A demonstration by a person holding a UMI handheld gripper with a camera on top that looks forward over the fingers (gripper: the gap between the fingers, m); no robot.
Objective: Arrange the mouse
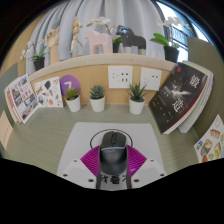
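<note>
**Gripper closed around the mouse over the white mat**

My gripper [112, 172] sits at the near edge of the scene, and I read its two fingers as clenched on the mouse [112, 148]: the magenta pads [92, 160] press in against both flanks of the black body with no gap that I can make out. The mouse lies lengthwise between the fingers, its scroll wheel pointing away from me, over a white mat [82, 145] that spreads across the grey desk [40, 140].

Just beyond the mat, three small potted plants [97, 97] stand in a row along the base of the back wall, one left, one middle, one right. A purple round object [69, 84] sits behind the left pot. To the right, a dark open magazine [180, 95] leans tilted near the wall, and to the left printed leaflets [22, 98] lean the same way.

On the wall behind the plants I see two white socket plates [120, 76] side by side. Farthest off, a shelf [90, 58] carries white figurines and more greenery in front of pale curtains.
</note>
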